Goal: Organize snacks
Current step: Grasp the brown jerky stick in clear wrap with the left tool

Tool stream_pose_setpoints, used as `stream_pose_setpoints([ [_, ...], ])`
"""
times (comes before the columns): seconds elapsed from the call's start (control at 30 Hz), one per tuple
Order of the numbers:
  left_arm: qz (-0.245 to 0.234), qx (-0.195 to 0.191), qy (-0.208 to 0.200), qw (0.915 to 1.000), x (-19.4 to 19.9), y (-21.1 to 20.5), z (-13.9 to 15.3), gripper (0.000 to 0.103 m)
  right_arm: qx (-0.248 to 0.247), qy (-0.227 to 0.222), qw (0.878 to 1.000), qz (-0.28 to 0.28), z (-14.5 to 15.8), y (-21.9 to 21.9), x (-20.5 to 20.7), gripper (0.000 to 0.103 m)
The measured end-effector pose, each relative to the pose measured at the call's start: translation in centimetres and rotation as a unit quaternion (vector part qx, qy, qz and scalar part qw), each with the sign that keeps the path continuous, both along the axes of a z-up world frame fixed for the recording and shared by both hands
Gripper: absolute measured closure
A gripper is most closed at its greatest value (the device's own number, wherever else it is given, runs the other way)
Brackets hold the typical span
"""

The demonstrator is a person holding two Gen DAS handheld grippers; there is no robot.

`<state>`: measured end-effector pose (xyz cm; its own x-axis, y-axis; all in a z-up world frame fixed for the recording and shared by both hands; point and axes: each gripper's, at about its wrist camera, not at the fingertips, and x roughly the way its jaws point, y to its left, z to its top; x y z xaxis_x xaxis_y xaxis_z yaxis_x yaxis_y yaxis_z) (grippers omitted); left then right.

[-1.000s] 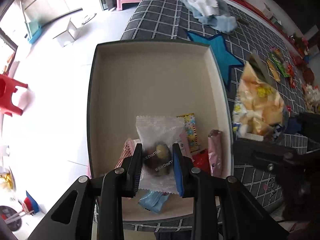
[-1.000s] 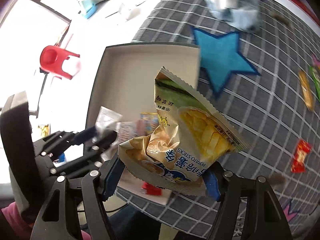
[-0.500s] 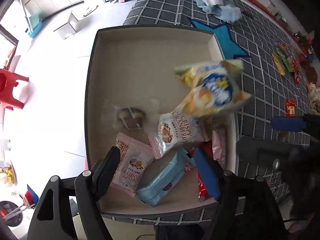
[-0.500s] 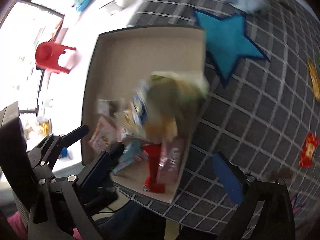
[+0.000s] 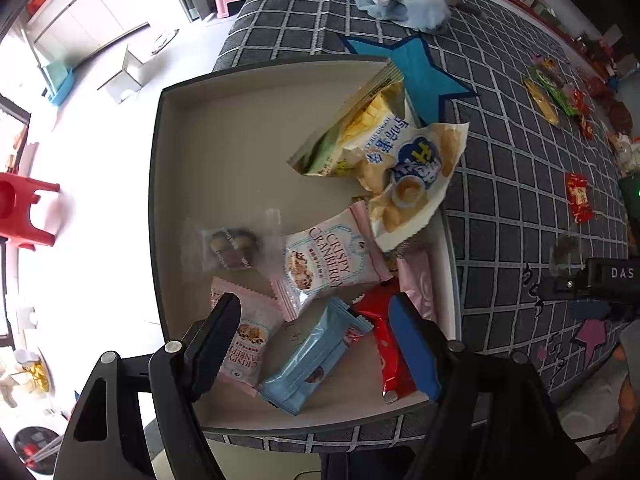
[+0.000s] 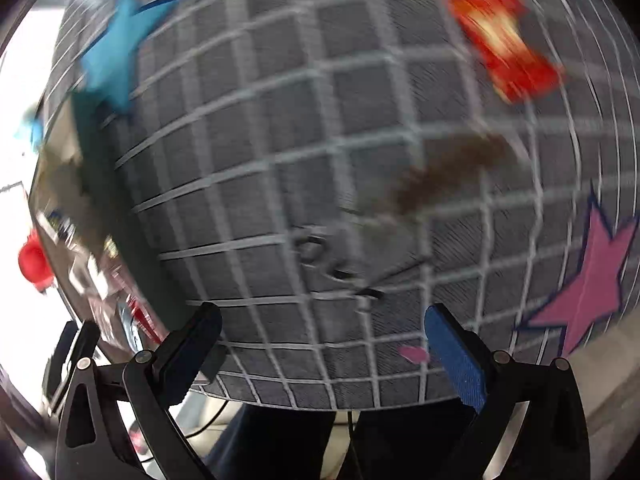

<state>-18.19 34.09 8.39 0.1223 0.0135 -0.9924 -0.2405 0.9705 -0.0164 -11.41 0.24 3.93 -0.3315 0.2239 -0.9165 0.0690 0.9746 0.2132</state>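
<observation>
Now both grippers, left gripper (image 5: 316, 316) and right gripper (image 6: 324, 336), are gaping wide and carrying nothing, several snacks including the potato-stick bag (image 5: 380, 156) are already lying in the box (image 5: 158, 184), while a red packet (image 6: 504, 44) and others are waiting far right on the checked cloth (image 6: 280, 140).

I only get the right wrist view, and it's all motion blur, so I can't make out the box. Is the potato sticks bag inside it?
Observer: Yes. The potato sticks bag lies in the box, leaning on its right wall.
Operator: Is the left tool holding anything?
Observer: No. The left tool is open and empty, above the snacks at the near end of the box.
Operator: Where is the clear-wrapped candy?
Observer: The clear-wrapped candy lies flat on the box floor, just left of the Crispy Cranberry pack.
</observation>
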Motion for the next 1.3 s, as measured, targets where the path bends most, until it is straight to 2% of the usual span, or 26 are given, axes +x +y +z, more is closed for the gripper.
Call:
stream_pose_setpoints([
  [0.1, -0.012, 0.003, -0.001, 0.9999, 0.1, -0.7, 0.1, 0.023, 0.001, 0.017, 0.999, -0.028, -0.9, -1.8, -0.7, 0.001],
  [0.23, -0.032, 0.009, -0.002, 0.9995, 0.2, -1.8, 0.2, 0.023, 0.006, 0.033, 0.999, -0.037, -1.7, -2.9, -1.6, 0.001],
  [0.43, -0.067, 0.018, -0.007, 0.9976, 0.6, -3.7, 0.6, 0.023, 0.014, 0.034, 0.999, -0.036, -1.9, -4.5, -3.2, 0.001],
  [0.57, -0.094, 0.024, -0.008, 0.9952, 0.9, -5.2, 0.8, 0.023, 0.013, 0.031, 0.998, -0.054, -1.3, -6.5, -3.8, 0.001],
  [0.8, -0.148, 0.026, 0.000, 0.9886, 1.5, -8.5, 0.3, 0.023, 0.012, 0.034, 0.995, -0.090, -2.5, -9.8, -5.0, 0.001],
  [1.0, -0.206, 0.026, 0.017, 0.9782, 2.1, -12.4, -0.8, 0.023, -0.009, 0.019, 0.994, -0.108, -2.8, -13.6, -6.4, 0.001],
  [1.13, -0.251, 0.033, 0.022, 0.9670, 2.6, -15.5, -1.2, 0.023, -0.036, -0.005, 0.992, -0.120, -3.1, -16.9, -7.5, 0.001],
  [1.3, -0.298, 0.040, 0.025, 0.9533, 3.9, -19.2, -1.7, 0.023, -0.089, -0.038, 0.991, -0.094, -3.8, -20.9, -8.0, 0.001],
])
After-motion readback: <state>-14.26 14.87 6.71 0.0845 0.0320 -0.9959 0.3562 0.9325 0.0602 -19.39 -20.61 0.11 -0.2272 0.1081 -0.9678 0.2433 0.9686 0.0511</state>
